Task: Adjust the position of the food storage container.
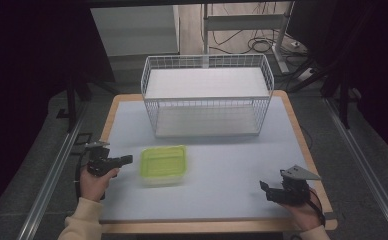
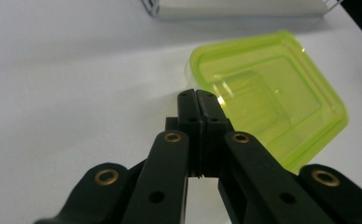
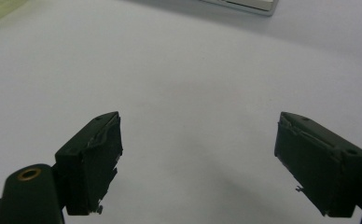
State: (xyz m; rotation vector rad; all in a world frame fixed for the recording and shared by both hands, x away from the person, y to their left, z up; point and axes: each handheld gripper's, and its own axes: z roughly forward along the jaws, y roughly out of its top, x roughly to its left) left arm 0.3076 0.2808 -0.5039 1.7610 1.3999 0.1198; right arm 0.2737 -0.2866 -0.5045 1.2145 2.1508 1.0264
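Left gripper (image 2: 198, 100), jaws pressed together, empty, tips just beside translucent lime-green plastic lidded container (image 1: 163, 163) on table's near-left, before white wire basket (image 1: 207, 95). Right gripper (image 3: 198, 163) gapes wide, idle. Best nudge low against container wall, squarely, avoiding spin.

Premises: a lab or test room set up for recording, not a home. Evidence: 1 work table (image 1: 292, 150) with a pale grey top and wooden edging, standing on dark grey carpet; metal floor rails (image 1: 47, 185) along both sides; loose cables and a power strip (image 1: 302, 74) on the floor behind; the steel legs of another desk (image 1: 282, 45); dark surroundings on either side.
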